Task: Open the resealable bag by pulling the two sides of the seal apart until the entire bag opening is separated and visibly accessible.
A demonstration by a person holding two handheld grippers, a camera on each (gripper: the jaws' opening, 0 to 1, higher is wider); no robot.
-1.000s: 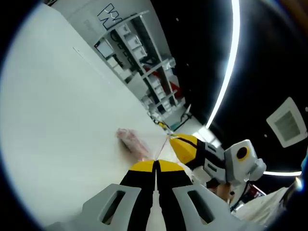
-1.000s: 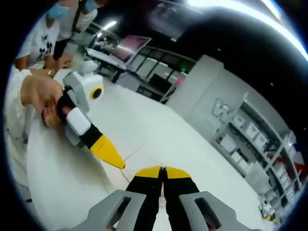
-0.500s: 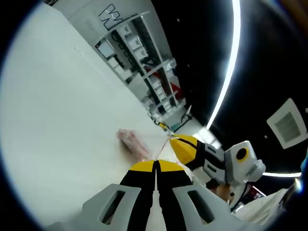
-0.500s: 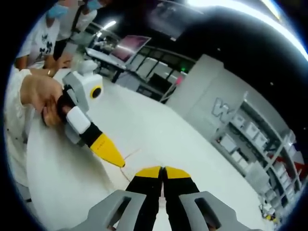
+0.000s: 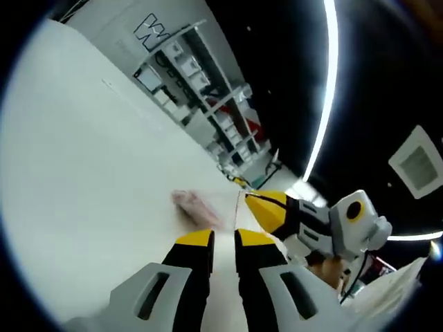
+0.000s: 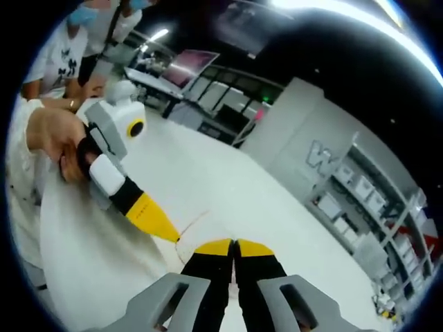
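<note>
Thin, limp, slippery clear bag [image 5: 208, 207] at twelve o'clock: left claw [image 5: 223, 238] apart; right claw [image 6: 234, 243] clamped on its seal edge.

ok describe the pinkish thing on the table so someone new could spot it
Start from the wide white table in the left gripper view. Just ahead of the left claw, whose jaws stand apart, lies a small pale pink lump, blurred, left of the right claw. It is the one coloured patch on the white top.

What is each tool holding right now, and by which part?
The right tool looks shut on the clear bag at its seal edge; the left tool is open, holding nothing.
</note>
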